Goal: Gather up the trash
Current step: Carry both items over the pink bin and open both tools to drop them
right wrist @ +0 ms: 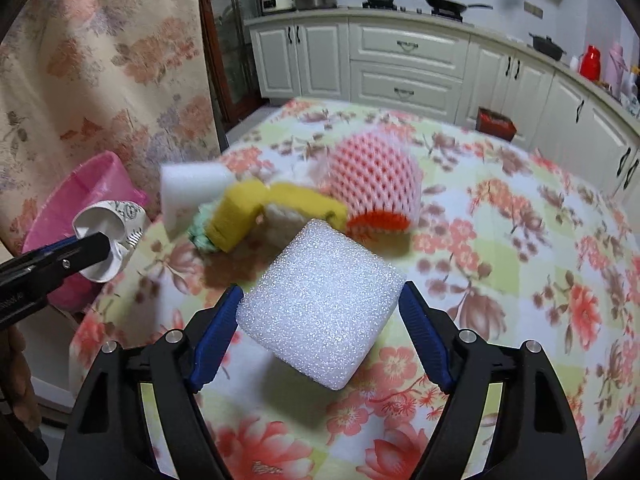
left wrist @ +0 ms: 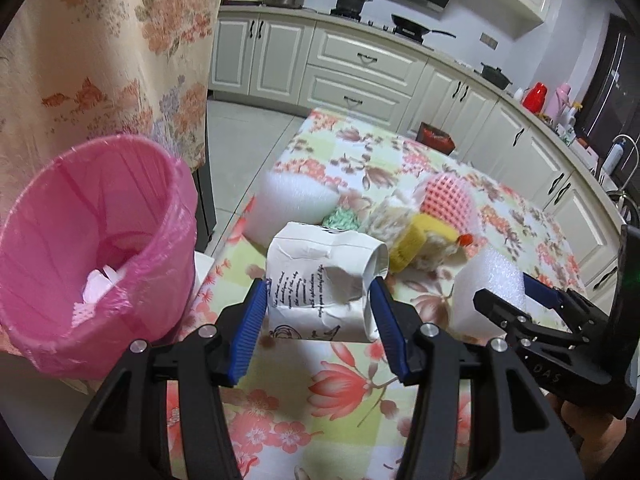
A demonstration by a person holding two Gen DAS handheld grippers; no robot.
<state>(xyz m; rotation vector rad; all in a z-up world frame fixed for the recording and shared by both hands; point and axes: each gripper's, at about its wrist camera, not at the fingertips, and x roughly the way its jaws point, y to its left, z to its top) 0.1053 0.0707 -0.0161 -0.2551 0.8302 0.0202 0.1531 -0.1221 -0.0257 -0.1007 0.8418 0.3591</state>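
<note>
Right now, in the left wrist view, the left gripper has its blue pads pressed against both sides of a crushed white paper cup, which is dented inward and lifted clear of the floral tablecloth. Off to the left of the fingers, close and lower, stands the pink-lined trash bin with its mouth open and some pale scraps already inside. Beyond the fingertips lie a white foam piece, a pink foam fruit net and a yellow sponge. To the right of the fingers the right gripper shows, with a white foam block between its jaws.

From the right wrist view, the right gripper is narrowed onto the white foam block, pads touching its two sides, the block tilted and apparently off the cloth. Ahead of the fingertips sit the yellow sponge, the pink foam fruit net and another white foam piece. Far to the left of the fingers the left gripper carries the cup near the bin.

Judging by this, both pieces are picked up and the carry to the bin is in hand. Next, the left hand needs to swing the cup over the bin mouth and release, then the foam follows, keeping both grips light enough not to squeeze the pieces out sideways
</note>
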